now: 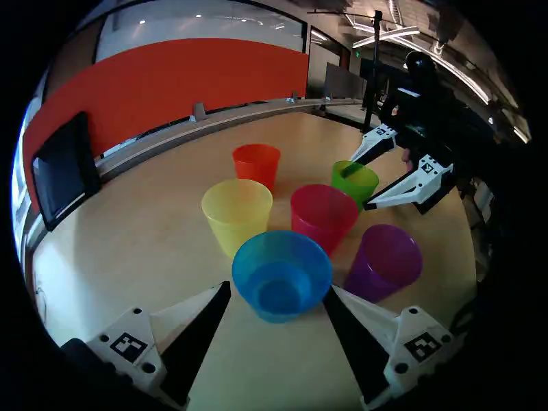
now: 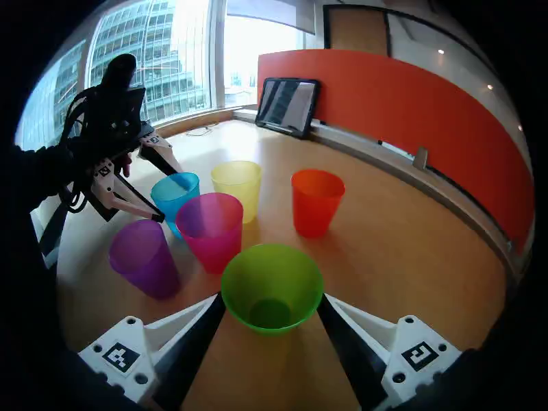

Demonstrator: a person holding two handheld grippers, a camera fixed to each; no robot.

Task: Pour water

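The left gripper point(image 1: 275, 288) straddles a blue cup point(image 1: 281, 274) and the right gripper point(image 2: 270, 296) a green cup point(image 2: 272, 284). Both have fingers spread wide, but whether they press cannot be told. Both cups look empty. Six cups stand on the table point(image 1: 137, 240). Beyond the blue one are the yellow point(image 1: 236, 212), red point(image 1: 322, 214), orange point(image 1: 257, 164) and purple point(image 1: 383, 260) cups.

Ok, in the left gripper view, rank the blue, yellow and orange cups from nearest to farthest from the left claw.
1. Blue cup: between the fingers of the left claw.
2. Yellow cup: just behind it, to the left.
3. Orange cup: farthest back, near the middle.
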